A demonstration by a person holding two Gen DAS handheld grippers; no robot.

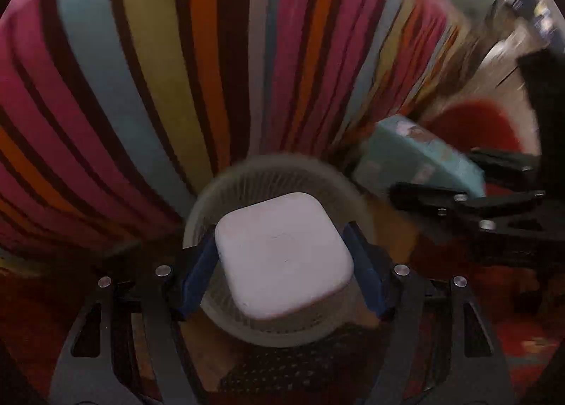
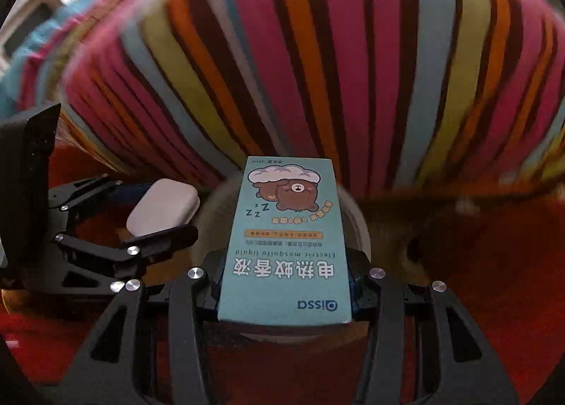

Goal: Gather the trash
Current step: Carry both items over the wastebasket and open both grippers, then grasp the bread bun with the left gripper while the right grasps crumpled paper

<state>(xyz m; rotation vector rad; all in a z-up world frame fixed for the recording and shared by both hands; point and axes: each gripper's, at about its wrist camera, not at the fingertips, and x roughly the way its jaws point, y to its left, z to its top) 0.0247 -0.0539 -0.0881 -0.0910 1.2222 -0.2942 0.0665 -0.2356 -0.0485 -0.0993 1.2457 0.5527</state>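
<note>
My left gripper (image 1: 282,256) is shut on a white rounded square box (image 1: 282,253) and holds it over a round slatted waste basket (image 1: 212,189) on the floor. My right gripper (image 2: 284,263) is shut on a teal mosquito-liquid carton (image 2: 286,246) with a bear picture, held above the same basket's rim (image 2: 356,218). In the left wrist view the right gripper (image 1: 455,186) with the teal carton (image 1: 416,154) is at the right. In the right wrist view the left gripper (image 2: 148,214) with the white box (image 2: 162,207) is at the left.
A sofa or cushion with bright multicolour stripes (image 1: 176,69) rises just behind the basket and fills the upper views (image 2: 317,69). A red patterned rug (image 2: 476,281) and some wood floor (image 1: 399,239) lie below. Blurred room clutter (image 1: 522,16) shows at the far right.
</note>
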